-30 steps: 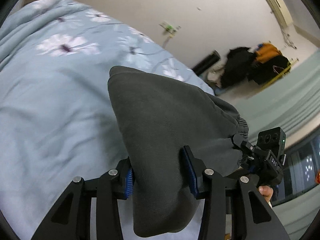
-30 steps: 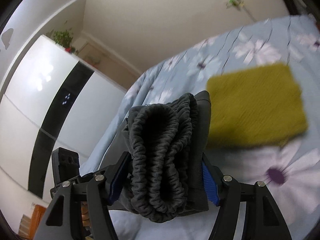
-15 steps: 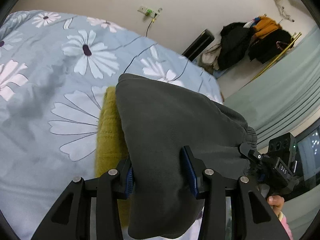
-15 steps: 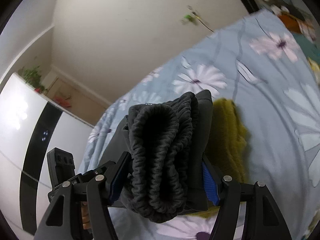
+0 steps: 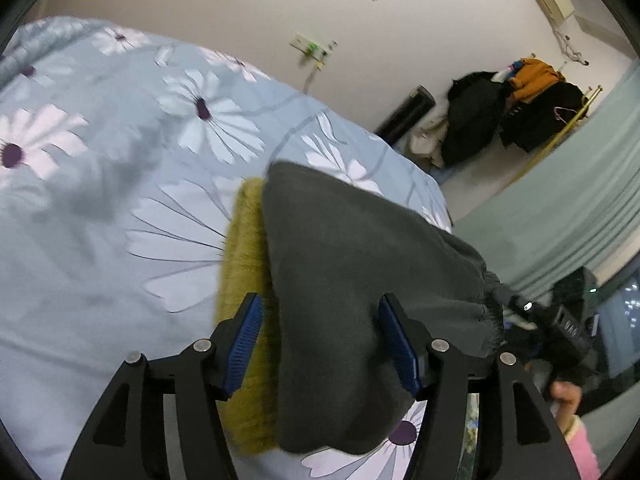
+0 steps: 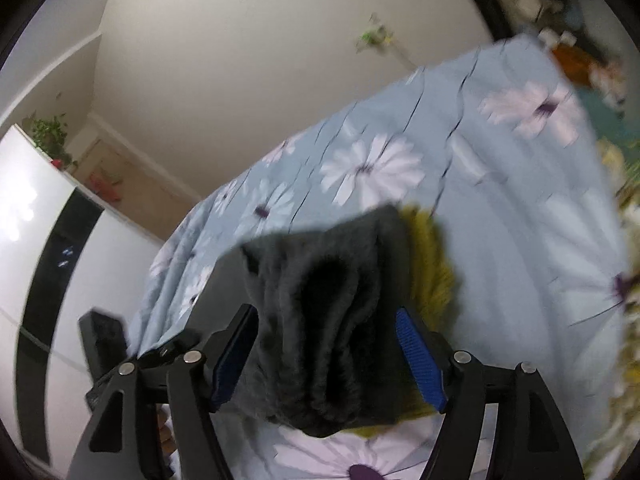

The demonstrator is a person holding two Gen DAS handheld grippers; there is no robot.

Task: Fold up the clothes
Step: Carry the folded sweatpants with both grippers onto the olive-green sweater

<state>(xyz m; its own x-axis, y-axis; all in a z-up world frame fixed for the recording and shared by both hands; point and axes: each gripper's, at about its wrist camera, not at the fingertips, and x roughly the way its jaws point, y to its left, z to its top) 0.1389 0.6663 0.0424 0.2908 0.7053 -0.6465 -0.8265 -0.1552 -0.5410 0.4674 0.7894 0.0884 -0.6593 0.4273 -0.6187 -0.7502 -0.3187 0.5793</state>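
Folded dark grey sweatpants (image 5: 352, 272) lie on top of a folded mustard-yellow knit garment (image 5: 240, 280) on the bed. My left gripper (image 5: 320, 344) is open, its blue pads apart on either side of the pants' folded end. My right gripper (image 6: 326, 360) is open around the ribbed waistband end (image 6: 320, 320) of the same pants, pads clear of the cloth. The yellow garment (image 6: 432, 272) shows under the pants in the right wrist view. The other gripper shows at the right edge of the left view.
The bed has a light blue cover with white daisies (image 5: 120, 200). A wall with a socket (image 5: 312, 46) lies beyond it. Dark clothes hang on a rack (image 5: 520, 108) at the right. A white and black wardrobe (image 6: 40, 260) stands left in the right view.
Both grippers carried the grey pants over the yellow garment, lowered them onto it, and opened their jaws; the pants now rest on the stack.
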